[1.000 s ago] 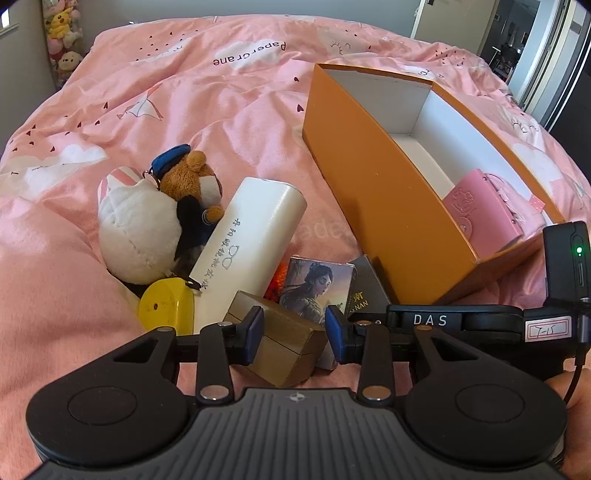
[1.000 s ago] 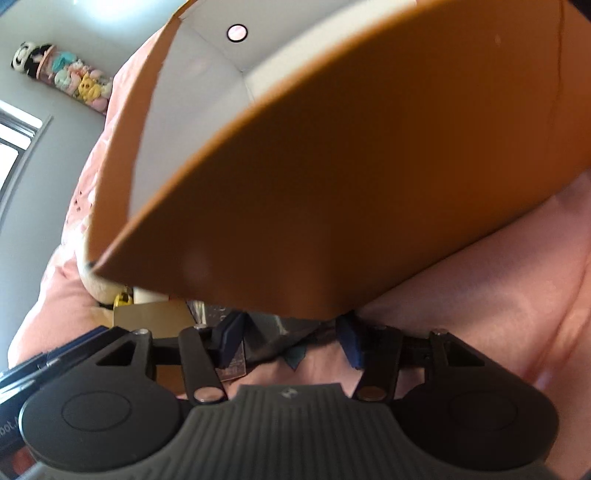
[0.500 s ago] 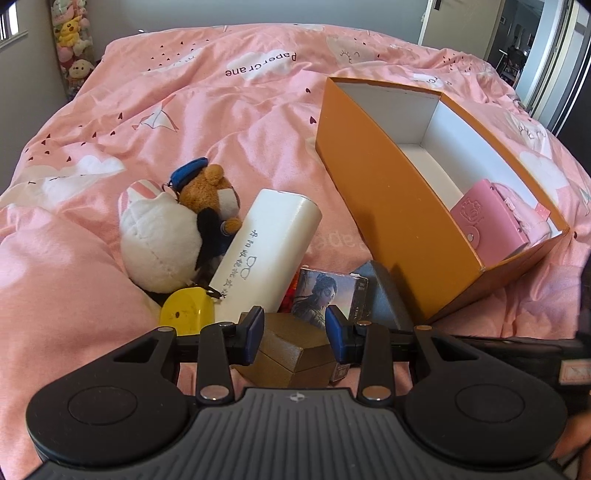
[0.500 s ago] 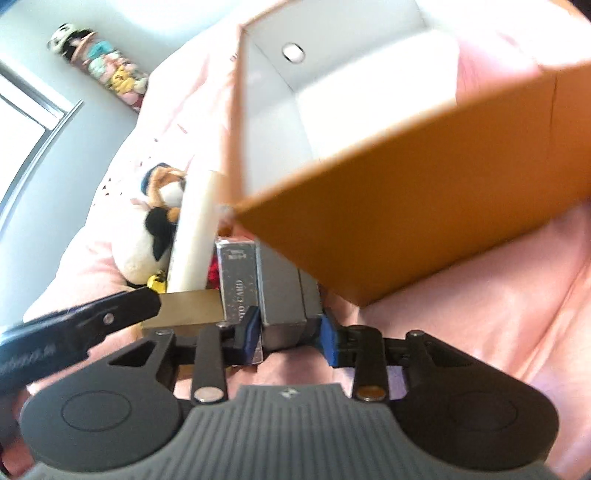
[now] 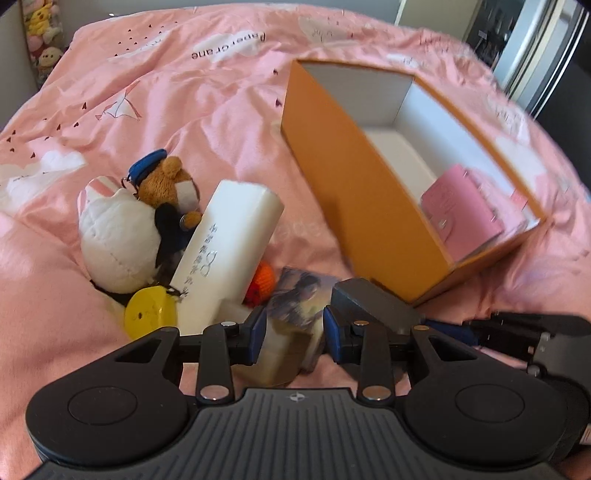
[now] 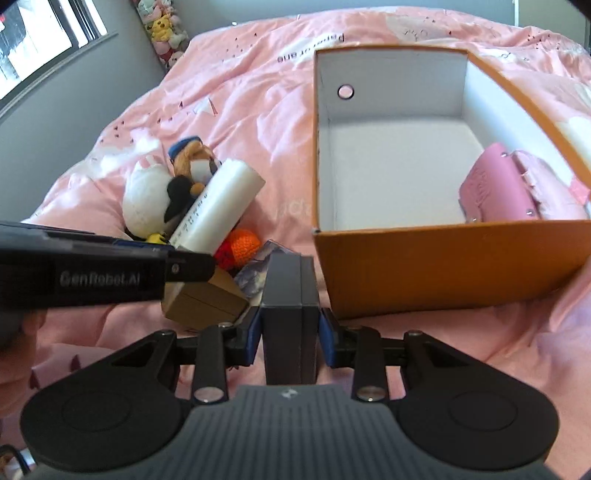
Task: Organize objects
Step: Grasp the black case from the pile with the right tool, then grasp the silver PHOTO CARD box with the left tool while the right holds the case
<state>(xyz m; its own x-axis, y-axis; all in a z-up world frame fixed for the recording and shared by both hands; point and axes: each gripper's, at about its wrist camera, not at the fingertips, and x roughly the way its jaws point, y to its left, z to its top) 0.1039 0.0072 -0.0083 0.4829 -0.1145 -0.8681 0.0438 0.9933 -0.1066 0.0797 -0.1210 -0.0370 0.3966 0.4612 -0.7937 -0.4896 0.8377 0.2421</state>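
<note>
An open orange box (image 6: 454, 258) with a white inside lies on the pink bed and holds a pink wallet (image 6: 498, 192); it also shows in the left wrist view (image 5: 354, 192). My right gripper (image 6: 289, 328) is shut on a dark grey box (image 6: 290, 291), in front of the orange box. My left gripper (image 5: 294, 330) is open over a tan box (image 5: 280, 350) and a picture card box (image 5: 299, 299). Beside them lie a white case (image 5: 225, 254), plush toys (image 5: 122, 236), a yellow disc (image 5: 149, 317) and an orange knitted ball (image 5: 262, 278).
The pink duvet (image 5: 166, 92) covers the whole bed in soft folds. Stuffed toys (image 6: 160, 27) hang on the grey wall at the far left. A dark doorway (image 5: 535, 55) is at the far right.
My right gripper has closed on the dark grey box and risen, so it now looks down into the orange box. My left gripper has moved forward over the tan box.
</note>
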